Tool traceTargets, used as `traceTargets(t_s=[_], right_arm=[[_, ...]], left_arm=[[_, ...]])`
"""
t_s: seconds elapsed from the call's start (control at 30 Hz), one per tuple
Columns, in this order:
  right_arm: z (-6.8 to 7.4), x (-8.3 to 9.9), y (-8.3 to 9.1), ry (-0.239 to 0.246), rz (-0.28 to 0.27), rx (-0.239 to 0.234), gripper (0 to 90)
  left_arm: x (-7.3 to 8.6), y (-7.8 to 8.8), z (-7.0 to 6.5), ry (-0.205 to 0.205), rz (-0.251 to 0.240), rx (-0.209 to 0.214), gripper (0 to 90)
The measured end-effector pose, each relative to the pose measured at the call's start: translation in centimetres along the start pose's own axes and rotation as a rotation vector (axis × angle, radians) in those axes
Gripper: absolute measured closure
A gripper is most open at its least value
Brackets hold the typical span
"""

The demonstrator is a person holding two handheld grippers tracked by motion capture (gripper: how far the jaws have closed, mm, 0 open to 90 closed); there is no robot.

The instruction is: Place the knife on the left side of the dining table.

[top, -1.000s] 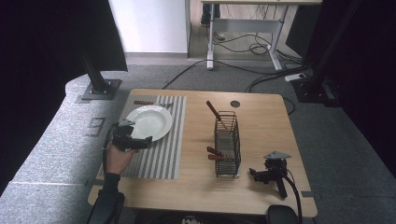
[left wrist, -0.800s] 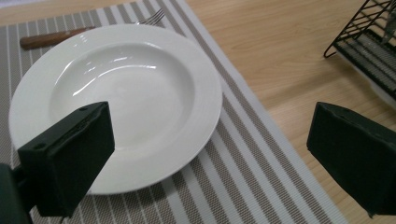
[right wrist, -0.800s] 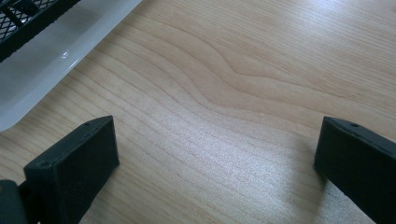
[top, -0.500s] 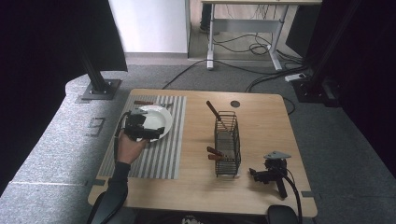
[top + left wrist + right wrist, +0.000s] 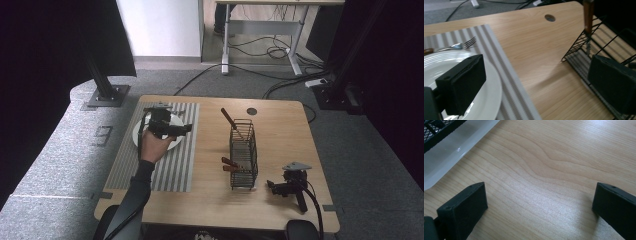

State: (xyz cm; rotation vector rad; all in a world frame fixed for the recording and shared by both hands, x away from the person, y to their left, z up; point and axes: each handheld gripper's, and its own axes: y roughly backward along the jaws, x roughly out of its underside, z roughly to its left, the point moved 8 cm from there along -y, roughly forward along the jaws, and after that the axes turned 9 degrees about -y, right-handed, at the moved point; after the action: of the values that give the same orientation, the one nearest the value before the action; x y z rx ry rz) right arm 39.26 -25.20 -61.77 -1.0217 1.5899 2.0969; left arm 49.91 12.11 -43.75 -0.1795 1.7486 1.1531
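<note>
Left hand-held gripper [image 5: 537, 90]: jaws wide apart, nothing between them
Plate [image 5: 491, 87]: white, under the left jaw
Placemat [image 5: 506, 82]: grey striped, under the plate
Fork [image 5: 461, 45]: on the placemat beyond the plate
Wire basket [image 5: 584, 53]: black, by the right jaw, brown handle upright inside
Tabletop [image 5: 536, 55]: light wood

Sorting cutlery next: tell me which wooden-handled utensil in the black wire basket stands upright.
The brown wooden-handled utensil at the far end of the black wire basket: it leans up above the rim, while the other two handles poke out sideways through the basket's left wall.
</note>
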Motion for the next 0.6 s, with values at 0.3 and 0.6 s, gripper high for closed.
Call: traceTargets(t_s=[0.3, 0.6], right_arm=[[0.0, 0.0, 0.0, 0.0, 0.0, 0.0, 0.0], [0.0, 0.0, 0.0, 0.0, -0.001, 0.0, 0.0]], left_arm=[[-2.8, -1.9, -2.1, 0.037, -0.016, 0.035, 2.4], [-5.3, -3.8, -3.9, 0.067, -0.023, 0.05, 7.8]])
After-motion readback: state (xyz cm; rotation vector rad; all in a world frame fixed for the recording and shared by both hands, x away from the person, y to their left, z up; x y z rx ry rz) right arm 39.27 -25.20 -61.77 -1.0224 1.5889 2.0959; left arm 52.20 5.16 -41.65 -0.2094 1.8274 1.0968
